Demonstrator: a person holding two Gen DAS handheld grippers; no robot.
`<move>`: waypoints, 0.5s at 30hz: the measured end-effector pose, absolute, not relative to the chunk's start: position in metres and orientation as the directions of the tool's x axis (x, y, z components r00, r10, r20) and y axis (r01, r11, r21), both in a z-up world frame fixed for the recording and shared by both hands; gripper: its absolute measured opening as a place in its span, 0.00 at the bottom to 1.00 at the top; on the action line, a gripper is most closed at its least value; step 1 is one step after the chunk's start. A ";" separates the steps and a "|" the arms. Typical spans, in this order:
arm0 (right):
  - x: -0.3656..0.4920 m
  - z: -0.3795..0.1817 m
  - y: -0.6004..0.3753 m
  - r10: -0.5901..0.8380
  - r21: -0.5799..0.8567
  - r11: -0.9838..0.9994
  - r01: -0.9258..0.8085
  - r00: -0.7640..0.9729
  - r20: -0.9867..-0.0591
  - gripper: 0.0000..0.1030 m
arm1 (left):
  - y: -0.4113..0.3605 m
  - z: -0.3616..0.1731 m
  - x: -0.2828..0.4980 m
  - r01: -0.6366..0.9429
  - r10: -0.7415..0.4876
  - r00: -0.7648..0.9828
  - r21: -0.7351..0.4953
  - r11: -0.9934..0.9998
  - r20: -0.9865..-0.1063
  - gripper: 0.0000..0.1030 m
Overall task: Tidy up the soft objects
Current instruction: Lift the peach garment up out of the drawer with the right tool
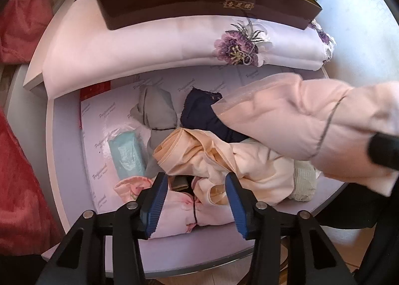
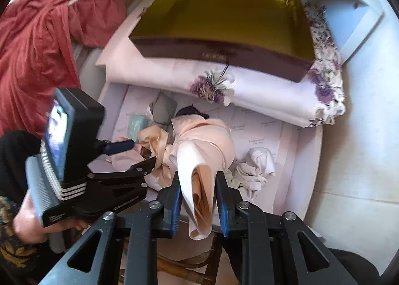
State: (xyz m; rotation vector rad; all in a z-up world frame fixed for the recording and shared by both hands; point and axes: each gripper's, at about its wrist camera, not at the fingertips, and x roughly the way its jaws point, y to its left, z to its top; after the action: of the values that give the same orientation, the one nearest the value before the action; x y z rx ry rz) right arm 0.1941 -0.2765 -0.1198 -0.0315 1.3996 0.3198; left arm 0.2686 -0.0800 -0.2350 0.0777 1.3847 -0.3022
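Right wrist view: right hand-held gripper (image 2: 197,200) clamped on a rolled pale-pink fabric garment (image 2: 204,145), its long axis running straight ahead from the jaws, raised over the lavender drawer (image 2: 303,160). Left hand-held gripper (image 1: 195,200), jaws apart and empty, hangs directly above a cream crumpled cloth (image 1: 224,162), nearer the loose pile.

You are looking down into a pale lilac wooden drawer (image 1: 62,185), its bottom covered with white lining paper printed with script lettering (image 1: 159,83). Behind it a white shelf board (image 1: 37,78) runs across, and a white cabinet panel (image 2: 359,23) stands at the far right. Warm wooden flooring (image 1: 336,247) shows below the drawer front. Soft daylight falls across everything, brightest at the right.
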 end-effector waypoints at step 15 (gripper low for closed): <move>0.207 -0.181 -0.275 0.245 0.253 0.953 -0.164 -0.065 -0.967 0.71 | -0.091 -0.239 0.264 0.300 -0.153 0.140 -0.105 0.948 -0.978 0.43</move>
State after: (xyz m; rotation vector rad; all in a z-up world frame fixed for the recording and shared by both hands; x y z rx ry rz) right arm 0.2066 -0.2747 -0.1808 0.0638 1.6014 0.3360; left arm 0.2641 -0.0909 -0.2388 0.1259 1.3930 -0.3285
